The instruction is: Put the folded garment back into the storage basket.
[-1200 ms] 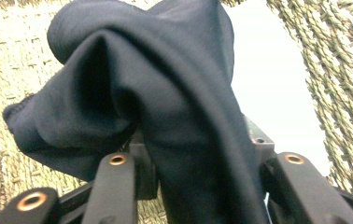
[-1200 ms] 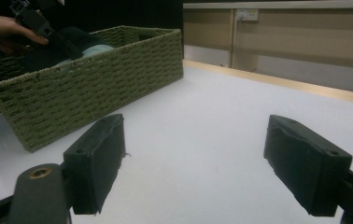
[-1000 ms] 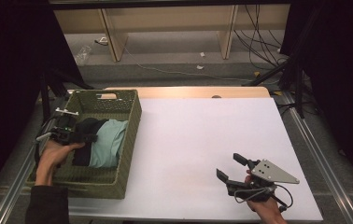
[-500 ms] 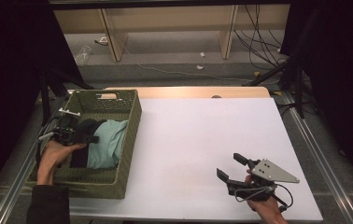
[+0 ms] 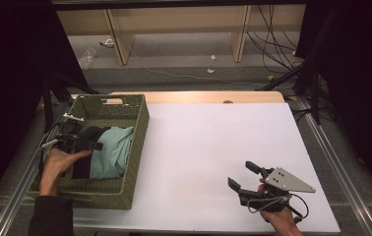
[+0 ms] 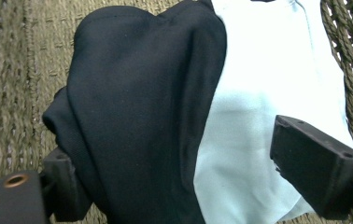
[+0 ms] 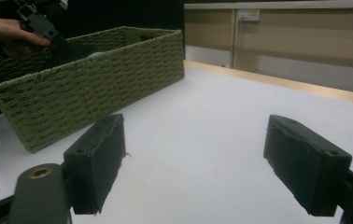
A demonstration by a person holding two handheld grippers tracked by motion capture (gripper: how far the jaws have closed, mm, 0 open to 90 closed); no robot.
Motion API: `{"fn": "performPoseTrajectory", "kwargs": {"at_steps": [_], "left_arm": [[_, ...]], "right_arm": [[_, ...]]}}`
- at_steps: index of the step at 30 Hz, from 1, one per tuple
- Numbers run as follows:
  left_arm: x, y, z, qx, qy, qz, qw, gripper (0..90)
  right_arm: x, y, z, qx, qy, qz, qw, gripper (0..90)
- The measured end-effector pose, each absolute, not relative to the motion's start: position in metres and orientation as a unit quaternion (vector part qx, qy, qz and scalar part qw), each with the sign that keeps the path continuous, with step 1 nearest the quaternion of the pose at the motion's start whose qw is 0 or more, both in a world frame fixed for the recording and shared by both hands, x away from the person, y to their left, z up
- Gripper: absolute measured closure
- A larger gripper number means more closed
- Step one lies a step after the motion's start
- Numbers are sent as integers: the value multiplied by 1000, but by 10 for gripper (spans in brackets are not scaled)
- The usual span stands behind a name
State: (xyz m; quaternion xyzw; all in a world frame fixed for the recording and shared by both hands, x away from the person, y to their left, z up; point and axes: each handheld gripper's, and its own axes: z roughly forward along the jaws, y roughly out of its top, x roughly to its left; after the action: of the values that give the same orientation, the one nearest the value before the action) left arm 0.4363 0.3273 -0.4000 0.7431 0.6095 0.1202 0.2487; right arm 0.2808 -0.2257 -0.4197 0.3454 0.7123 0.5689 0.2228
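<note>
The left hand (image 5: 58,164) reaches over the near rim of the green woven basket (image 5: 137,142), holding its claw (image 5: 95,146) low over the black garment (image 6: 137,116) lying beside the pale blue one (image 6: 268,84). That claw has just been opening, and its jaws stand released, straddling the cloth. The right claw (image 5: 245,177) rests level on the white surface (image 5: 208,142), spread wide with nothing between its jaws.

A dark sleeve (image 5: 51,216) is worn on the left arm. Each gripper is built of black parts: the left gripper (image 5: 88,145) carries white fittings, the right gripper (image 5: 243,178) a grey three-cornered plate (image 5: 287,180) with screws and a black cable (image 5: 299,212).
</note>
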Motion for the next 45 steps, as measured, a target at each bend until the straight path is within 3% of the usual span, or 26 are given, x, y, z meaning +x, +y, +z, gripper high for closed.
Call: {"fn": "performPoseTrajectory", "kwargs": {"at_steps": [31,45], "left_arm": [[424,326,-367,723,612,192,257,54],[418,297,-349,716,568,213,345,65]], "right_arm": [[281,-224,-420,344,715,567,222,216],[281,-224,-420,343,715,567,222,216]]}}
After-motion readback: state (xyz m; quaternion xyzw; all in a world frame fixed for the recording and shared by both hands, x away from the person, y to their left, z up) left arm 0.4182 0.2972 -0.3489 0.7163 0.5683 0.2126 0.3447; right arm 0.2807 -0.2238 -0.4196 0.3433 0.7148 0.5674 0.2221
